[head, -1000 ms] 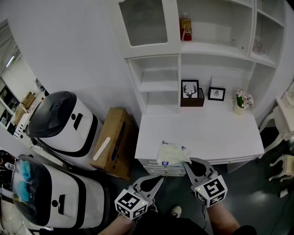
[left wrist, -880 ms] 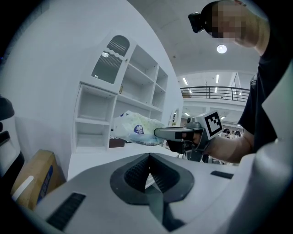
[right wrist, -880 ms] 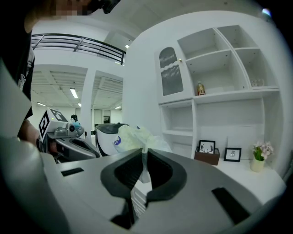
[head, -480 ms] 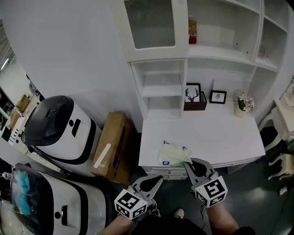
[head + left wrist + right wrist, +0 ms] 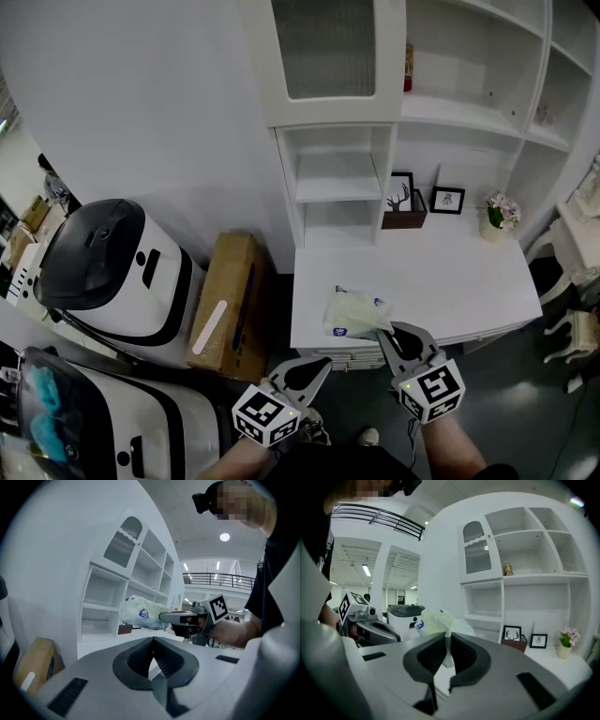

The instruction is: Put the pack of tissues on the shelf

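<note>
Over the last second the white shelving unit (image 5: 342,178) has been brought nearer in the head view, and the glass-fronted cabinet door (image 5: 328,47) now fills more of the top of the frame. The soft, pale-green, plastic-wrapped pack of tissues (image 5: 354,312) has been kept where it was relative to the right gripper (image 5: 386,328). It is pinched by a thin fold of its wrapper between the closed jaws and held above the near edge of the white counter (image 5: 450,272), not resting on it. The left gripper (image 5: 323,366) is closed on nothing and carried just beside the right one, a little lower in the head view. This is judged to be the carrying stage; the placing has not yet been begun.

The two open compartments (image 5: 337,202) directly above the counter's left end appear bare (probably the easiest targets). Further right along the back of the counter, a black-framed deer picture (image 5: 402,192) on a dark brown box (image 5: 403,220), a smaller black frame (image 5: 447,200) and a small pot of flowers (image 5: 497,214) are stood. A small bottle (image 5: 410,67) is seen on a higher shelf. The depth of the counter must be reached across. A brown cardboard box (image 5: 230,295) and two white-and-black machines (image 5: 112,267) are set on the floor at the left, clear of the path.
</note>
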Available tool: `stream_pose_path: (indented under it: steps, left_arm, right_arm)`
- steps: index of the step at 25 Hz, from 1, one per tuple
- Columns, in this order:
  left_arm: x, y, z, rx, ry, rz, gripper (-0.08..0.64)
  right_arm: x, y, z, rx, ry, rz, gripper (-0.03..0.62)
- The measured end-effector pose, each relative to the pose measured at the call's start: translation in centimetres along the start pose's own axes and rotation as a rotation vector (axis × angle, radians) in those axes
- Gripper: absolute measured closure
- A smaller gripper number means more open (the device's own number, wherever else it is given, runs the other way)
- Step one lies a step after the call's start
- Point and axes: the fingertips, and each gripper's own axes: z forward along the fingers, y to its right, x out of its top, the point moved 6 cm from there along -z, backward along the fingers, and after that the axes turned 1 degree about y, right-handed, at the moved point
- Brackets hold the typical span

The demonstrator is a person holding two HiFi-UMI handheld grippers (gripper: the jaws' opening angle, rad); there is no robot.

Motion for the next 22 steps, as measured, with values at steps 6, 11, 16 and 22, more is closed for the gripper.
stream_pose_path:
  steps: [6,11,16,22]
  left_arm:
    - [-0.2,-2.7,-0.5,-0.024,-0.007,-0.008,0.558]
    - [0.1,-4.8,-0.7,-0.046,-0.011,-0.004,0.558]
    - [0.8,-6.6,-1.0,-0.073,-0.012,0.007,0.558]
    - [1.1,-9.0,-2.1,-0.085,-0.006,0.022,0.558]
  right_arm:
    - [0.0,-0.6,2.4,-0.025,-0.011,-0.005,0.58]
    - [0.3,-0.9,4.1,-0.054,-0.01,-0.007,0.58]
    - [0.7,-1.3,5.7,-0.077,-0.013,-0.011,0.58]
    - [1.4,-2.0,7.2,-0.116,0.0,-0.02,0.58]
